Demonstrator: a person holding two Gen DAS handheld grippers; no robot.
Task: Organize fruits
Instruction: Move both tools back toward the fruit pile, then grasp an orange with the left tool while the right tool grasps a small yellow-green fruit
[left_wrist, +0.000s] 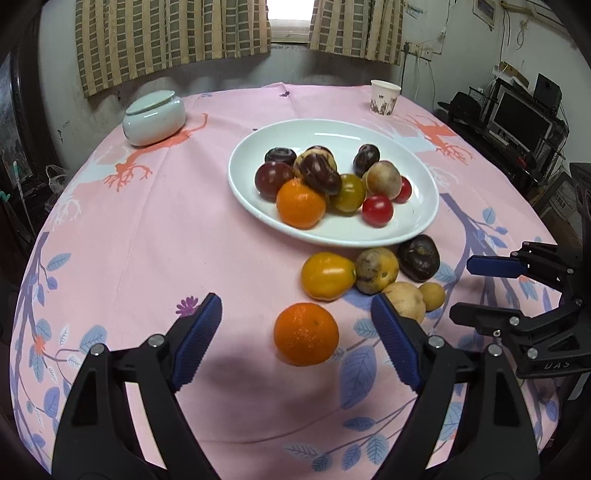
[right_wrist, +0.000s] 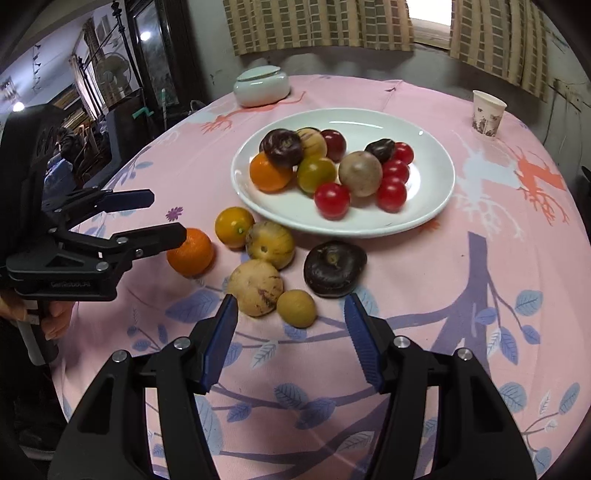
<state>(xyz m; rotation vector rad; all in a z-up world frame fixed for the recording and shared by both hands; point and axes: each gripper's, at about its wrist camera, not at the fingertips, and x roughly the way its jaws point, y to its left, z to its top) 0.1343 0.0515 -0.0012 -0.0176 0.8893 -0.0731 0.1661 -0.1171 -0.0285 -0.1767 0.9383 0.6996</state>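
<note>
The left claw (left_wrist: 295, 314) points steeply down, its blue-padded fingers (left_wrist: 197, 341) spread wide with nothing pressed between them. In the right wrist view it (right_wrist: 168, 218) reaches in from nine o'clock, black arms level, and a hand (right_wrist: 48, 317) grips its handle at about eight o'clock. The right claw (right_wrist: 290, 314) also tilts steeply down, fingers (right_wrist: 221, 343) parted moderately and gripping nothing. From the left wrist it (left_wrist: 461, 288) enters at three o'clock.
</note>
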